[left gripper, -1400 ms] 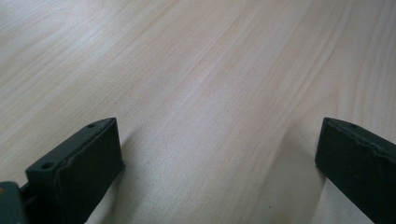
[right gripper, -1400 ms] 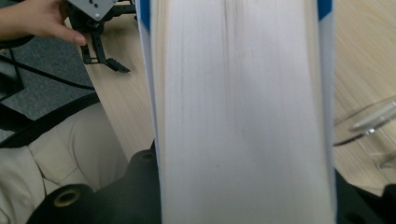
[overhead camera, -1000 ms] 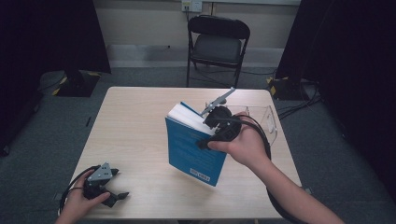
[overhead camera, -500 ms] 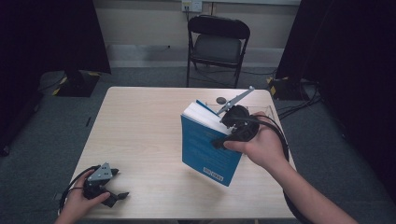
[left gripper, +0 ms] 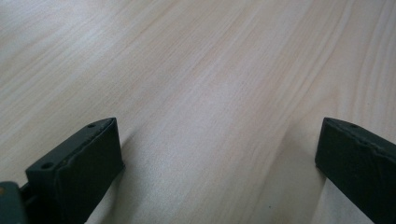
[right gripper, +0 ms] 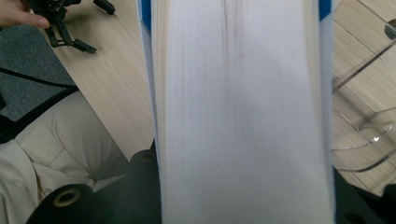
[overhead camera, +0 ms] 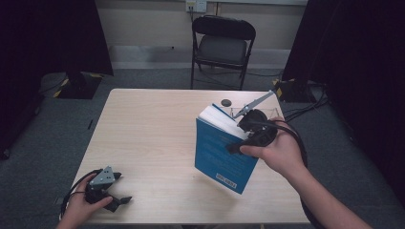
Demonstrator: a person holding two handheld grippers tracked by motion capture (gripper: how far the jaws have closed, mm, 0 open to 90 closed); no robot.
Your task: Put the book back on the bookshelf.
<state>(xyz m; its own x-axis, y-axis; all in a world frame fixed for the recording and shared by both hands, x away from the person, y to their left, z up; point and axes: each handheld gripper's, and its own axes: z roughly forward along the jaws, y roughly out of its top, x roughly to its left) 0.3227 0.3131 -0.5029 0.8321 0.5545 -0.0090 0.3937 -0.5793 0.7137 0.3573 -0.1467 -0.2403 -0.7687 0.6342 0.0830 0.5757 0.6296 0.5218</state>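
Right gripper (overhead camera: 239, 143) pinching the thick blue-covered paperback book (overhead camera: 220, 155) right of centre (tilted, long axis running down-frame), spread-jawed left gripper (overhead camera: 114, 202) far lower-left.

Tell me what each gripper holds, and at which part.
The right gripper clamps the blue book across its thickness at the page edge. The left gripper holds nothing.

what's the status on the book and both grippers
Right gripper shut on blue book, held tilted above the table. Left gripper open, empty, at near left corner. Clear acrylic stand beside the book.
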